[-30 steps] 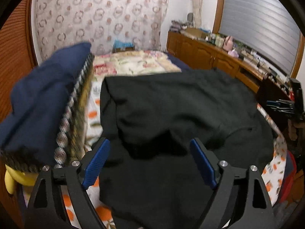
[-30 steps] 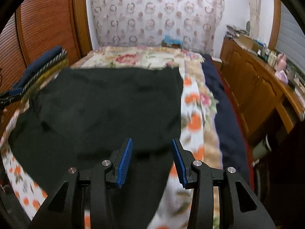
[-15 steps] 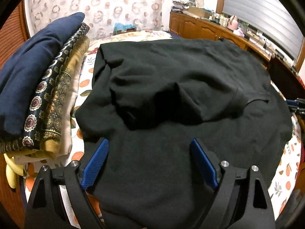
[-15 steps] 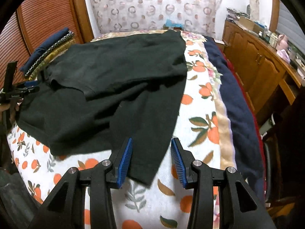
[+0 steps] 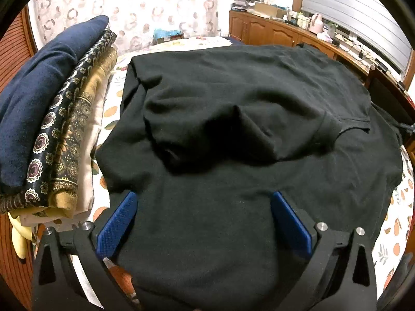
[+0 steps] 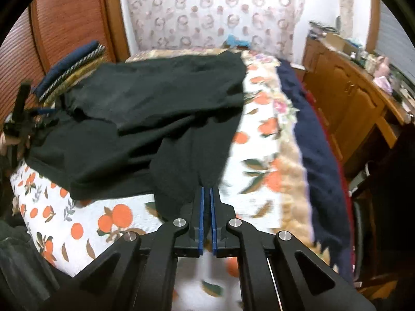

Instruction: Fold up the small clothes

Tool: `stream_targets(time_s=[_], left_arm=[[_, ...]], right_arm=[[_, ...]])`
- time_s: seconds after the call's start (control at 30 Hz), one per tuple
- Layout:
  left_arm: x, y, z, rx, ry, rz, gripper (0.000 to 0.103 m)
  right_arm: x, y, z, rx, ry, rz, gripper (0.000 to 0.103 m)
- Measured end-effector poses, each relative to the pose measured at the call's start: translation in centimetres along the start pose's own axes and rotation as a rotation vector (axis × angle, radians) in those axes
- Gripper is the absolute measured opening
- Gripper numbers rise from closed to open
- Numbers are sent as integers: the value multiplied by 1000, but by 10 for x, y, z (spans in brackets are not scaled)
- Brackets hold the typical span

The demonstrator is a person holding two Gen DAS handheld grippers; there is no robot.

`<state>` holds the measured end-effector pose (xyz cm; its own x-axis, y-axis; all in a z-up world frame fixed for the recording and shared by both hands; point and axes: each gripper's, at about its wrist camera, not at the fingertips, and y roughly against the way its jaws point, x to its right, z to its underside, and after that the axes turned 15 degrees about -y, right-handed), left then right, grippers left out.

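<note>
A black T-shirt (image 5: 233, 134) lies partly folded on the bed, its upper part doubled over the lower part. My left gripper (image 5: 203, 217) is open, its blue pads spread wide just above the shirt's near edge. In the right wrist view the same shirt (image 6: 155, 119) lies left of centre, and my right gripper (image 6: 207, 194) is shut on the shirt's near corner flap (image 6: 197, 165). The left gripper also shows in the right wrist view (image 6: 20, 119) at the far left.
A stack of folded clothes (image 5: 52, 129) stands at the left of the shirt. The bed sheet (image 6: 259, 160) has an orange-fruit print. A navy blanket (image 6: 319, 155) runs along the bed's right side. Wooden cabinets (image 6: 350, 96) stand to the right.
My right gripper has closed from open onto the shirt's near corner. My left gripper has stayed open and moved slightly nearer over the shirt.
</note>
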<state>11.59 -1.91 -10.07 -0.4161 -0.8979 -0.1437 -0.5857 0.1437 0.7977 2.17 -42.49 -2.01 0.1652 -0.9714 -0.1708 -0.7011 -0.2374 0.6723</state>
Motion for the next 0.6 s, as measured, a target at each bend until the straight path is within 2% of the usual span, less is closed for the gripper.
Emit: stream_targets(time_s=[0.17, 0.23, 0.37, 0.43, 0.5, 0.57, 0.6], left_arm=[[0, 0, 0, 0, 0, 1, 103], [0, 0, 0, 0, 0, 1, 103], [0, 1, 0, 0, 0, 1, 103], [1, 1, -1, 0, 0, 1, 103], [0, 0, 0, 0, 0, 1, 103], [0, 1, 0, 0, 0, 1, 103], [1, 1, 0, 0, 0, 1, 103]], right_arm=[[33, 11, -9, 28, -47, 108, 4], [33, 8, -9, 22, -70, 91, 4], [27, 1, -14, 12, -50, 115, 4], [27, 5, -11, 31, -45, 116, 11], [16, 3, -12, 55, -35, 107, 37], [8, 2, -11, 75, -33, 69, 54], [4, 0, -14, 83, -32, 62, 58]])
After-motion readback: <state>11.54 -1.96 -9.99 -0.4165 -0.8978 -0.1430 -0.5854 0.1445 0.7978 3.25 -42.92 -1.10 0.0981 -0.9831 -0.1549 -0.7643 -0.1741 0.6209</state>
